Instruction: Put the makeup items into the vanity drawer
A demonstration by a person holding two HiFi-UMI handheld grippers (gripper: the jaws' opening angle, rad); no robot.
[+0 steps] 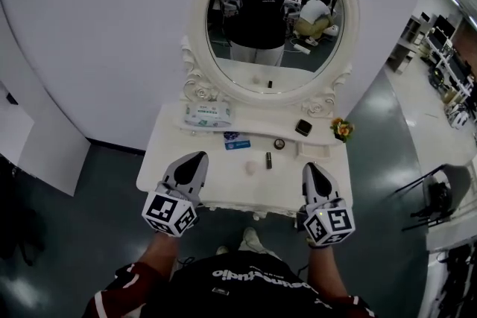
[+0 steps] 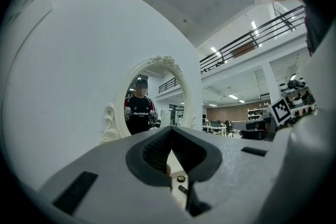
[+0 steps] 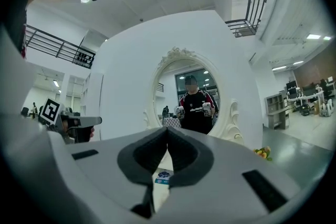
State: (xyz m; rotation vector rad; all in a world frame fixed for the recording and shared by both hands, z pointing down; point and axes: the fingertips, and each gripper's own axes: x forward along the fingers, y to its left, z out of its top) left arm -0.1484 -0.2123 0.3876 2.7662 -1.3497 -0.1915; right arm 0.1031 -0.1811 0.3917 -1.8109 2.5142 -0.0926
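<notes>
The left tongs [image 1: 198, 157] and right tongs [image 1: 310, 167] are both pressed together and empty, hovering over the front corners of the desk [image 1: 156, 164]. The makeup sits mid-desk between them: a lipstick [image 1: 269, 159], a pale sponge [image 1: 250, 169], a round compact [image 1: 279, 144], and a black case [image 1: 303, 127] toward the back right. All look light. The lipstick seems stiff and slick, best pinched across its barrel; the sponge will squash. No open drawer shows, and the front edge offers free room.

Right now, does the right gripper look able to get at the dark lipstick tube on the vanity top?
Probably yes: the right gripper hovers just right of the lipstick tube, with only vanity top between them. Its jaws are shut, so they must open first.
</notes>
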